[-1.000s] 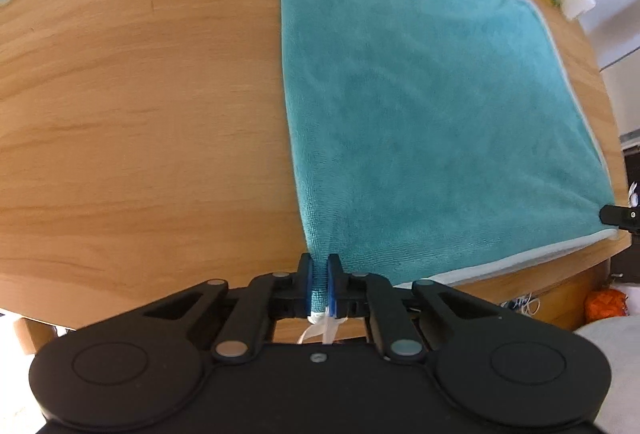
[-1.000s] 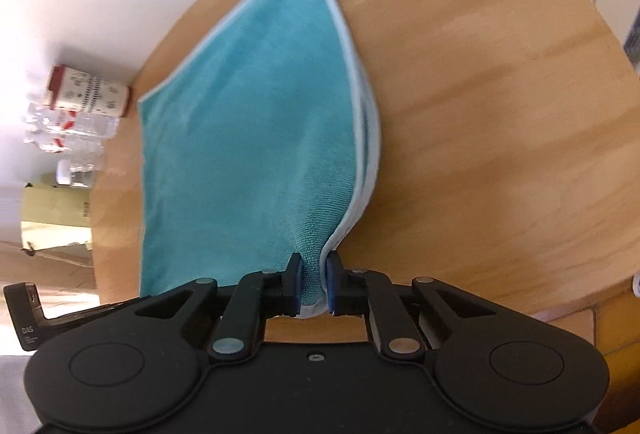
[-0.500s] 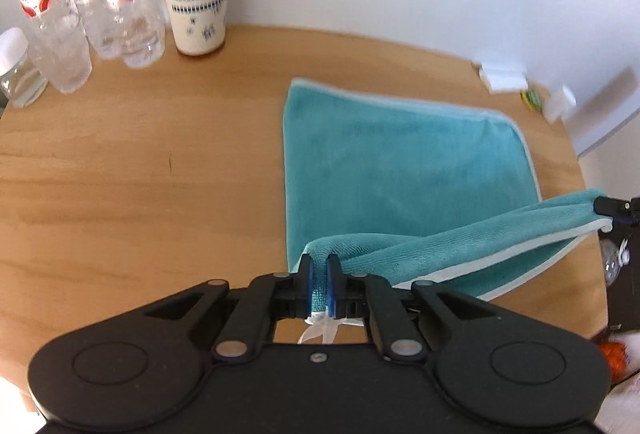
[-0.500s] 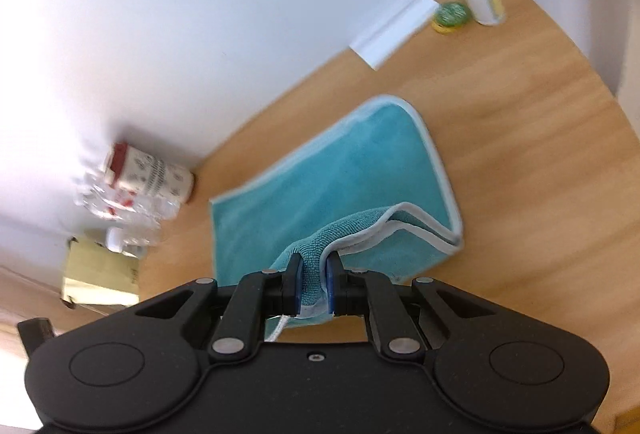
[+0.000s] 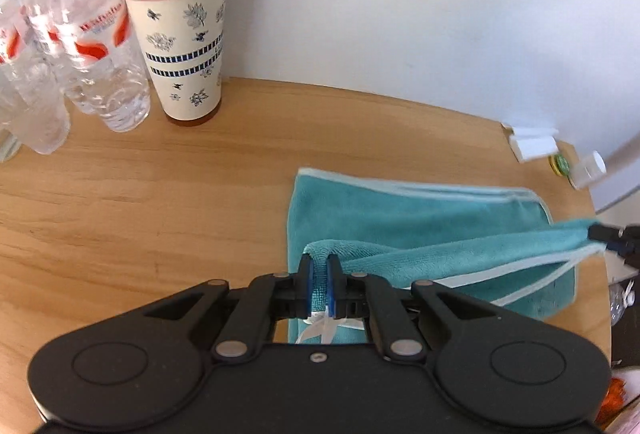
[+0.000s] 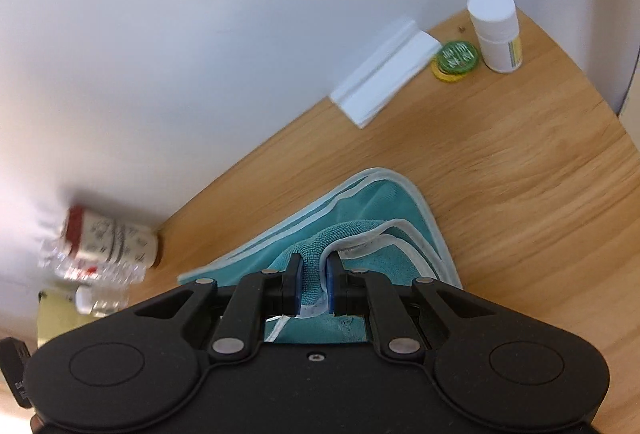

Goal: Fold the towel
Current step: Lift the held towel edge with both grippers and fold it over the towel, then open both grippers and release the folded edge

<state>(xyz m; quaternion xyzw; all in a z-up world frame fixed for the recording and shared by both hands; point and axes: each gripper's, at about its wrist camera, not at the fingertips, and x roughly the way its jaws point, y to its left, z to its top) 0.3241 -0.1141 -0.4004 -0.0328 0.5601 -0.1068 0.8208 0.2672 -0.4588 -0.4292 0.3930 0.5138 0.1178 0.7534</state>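
Teal towel (image 5: 420, 210) — on the wooden worktop (image 5: 160, 202), near edge lifted over the flat half. Left tool (image 5: 319, 284) and right tool (image 6: 311, 286) — each clamped on a raised corner. Patterned tumbler (image 5: 180, 34) beside water bottles (image 5: 92, 66), rear left.

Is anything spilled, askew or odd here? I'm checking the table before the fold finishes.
Nothing spilled or toppled. The red-lidded floral tumbler and clear plastic water bottles stand upright. The teal microfibre towel is mid-fold, its lifted edge sagging between the left tongs and right tongs.
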